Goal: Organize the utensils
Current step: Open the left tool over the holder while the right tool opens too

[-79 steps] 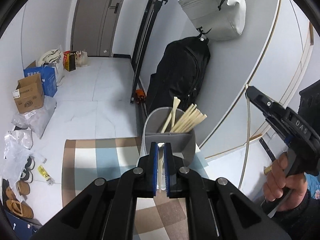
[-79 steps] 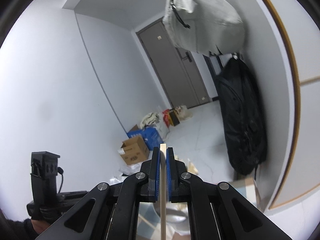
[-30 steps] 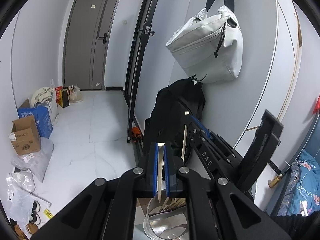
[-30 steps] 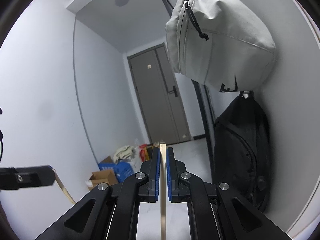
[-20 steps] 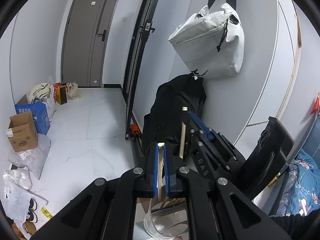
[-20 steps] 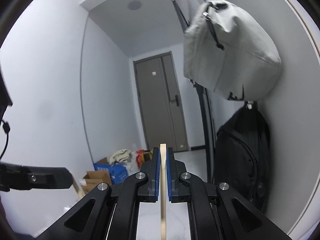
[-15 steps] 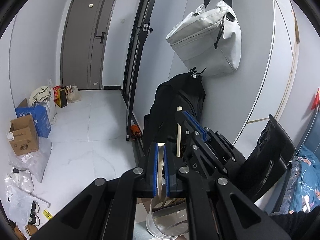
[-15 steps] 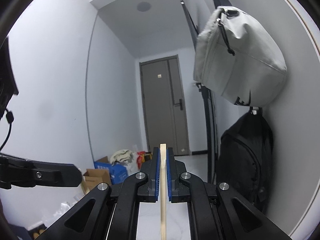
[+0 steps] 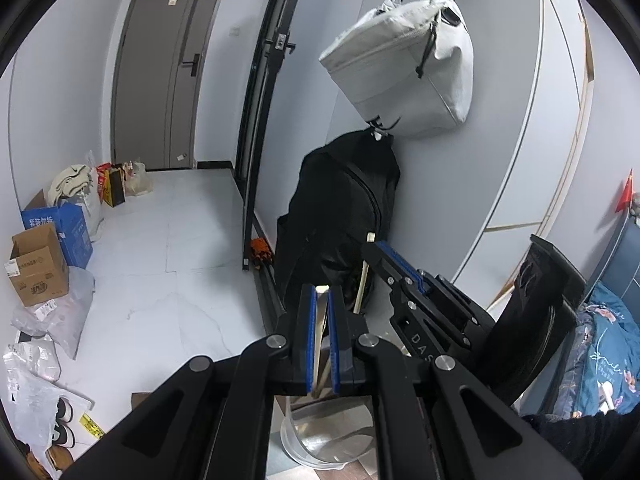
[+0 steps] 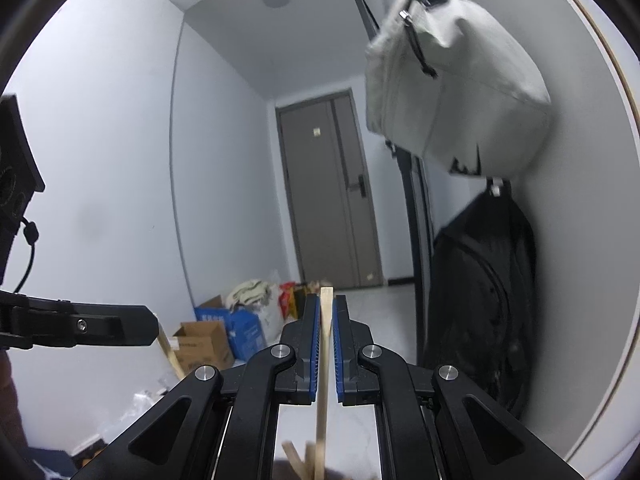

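I am gripping one chopstick point(image 10: 325, 344) in my right gripper point(image 10: 325, 334), jaws nearly closed on it. My left gripper point(image 9: 319, 312) is pinching another pale stick point(image 9: 317, 344), probably a chopstick too, above the utensil holder point(image 9: 320, 446).

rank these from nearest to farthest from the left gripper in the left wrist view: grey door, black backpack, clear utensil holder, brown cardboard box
From the left gripper:
1. Clear utensil holder, directly below the fingers.
2. Black backpack, just ahead, hanging against the right wall.
3. Brown cardboard box, on the floor at far left.
4. Grey door, at the hallway's far end.
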Demonstrator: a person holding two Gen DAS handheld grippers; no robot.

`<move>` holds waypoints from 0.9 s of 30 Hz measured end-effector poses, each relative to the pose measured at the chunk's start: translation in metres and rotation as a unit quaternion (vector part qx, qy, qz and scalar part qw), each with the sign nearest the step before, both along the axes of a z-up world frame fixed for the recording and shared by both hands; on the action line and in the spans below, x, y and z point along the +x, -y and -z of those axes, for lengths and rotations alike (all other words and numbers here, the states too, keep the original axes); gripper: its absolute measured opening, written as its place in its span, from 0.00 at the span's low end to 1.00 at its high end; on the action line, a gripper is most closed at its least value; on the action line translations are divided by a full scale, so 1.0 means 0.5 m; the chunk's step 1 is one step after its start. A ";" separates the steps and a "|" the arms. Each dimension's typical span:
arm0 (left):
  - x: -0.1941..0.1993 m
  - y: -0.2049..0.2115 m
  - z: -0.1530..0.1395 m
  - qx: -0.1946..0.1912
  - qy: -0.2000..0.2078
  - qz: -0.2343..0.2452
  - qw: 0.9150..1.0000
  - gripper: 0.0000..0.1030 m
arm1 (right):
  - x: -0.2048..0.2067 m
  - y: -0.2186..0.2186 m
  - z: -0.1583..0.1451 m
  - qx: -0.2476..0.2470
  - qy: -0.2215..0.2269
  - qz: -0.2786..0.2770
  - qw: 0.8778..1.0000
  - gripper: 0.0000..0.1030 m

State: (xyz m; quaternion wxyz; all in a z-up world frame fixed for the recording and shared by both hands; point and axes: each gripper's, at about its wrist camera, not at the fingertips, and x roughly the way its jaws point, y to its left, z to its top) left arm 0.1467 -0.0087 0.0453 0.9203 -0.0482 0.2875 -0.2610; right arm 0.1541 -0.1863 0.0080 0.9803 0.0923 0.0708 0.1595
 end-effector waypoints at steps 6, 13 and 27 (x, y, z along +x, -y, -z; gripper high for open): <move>0.003 0.020 0.022 0.008 -0.020 0.011 1.000 0.02 | -0.021 0.042 0.021 0.021 -0.049 -0.014 0.998 0.05; 0.002 0.028 0.049 0.008 -0.058 0.027 0.998 0.02 | -0.039 0.066 0.032 0.043 -0.095 -0.060 0.993 0.05; -0.025 0.041 0.066 -0.005 -0.078 0.029 0.997 0.06 | -0.137 0.130 0.011 0.050 -0.132 -0.108 0.984 0.73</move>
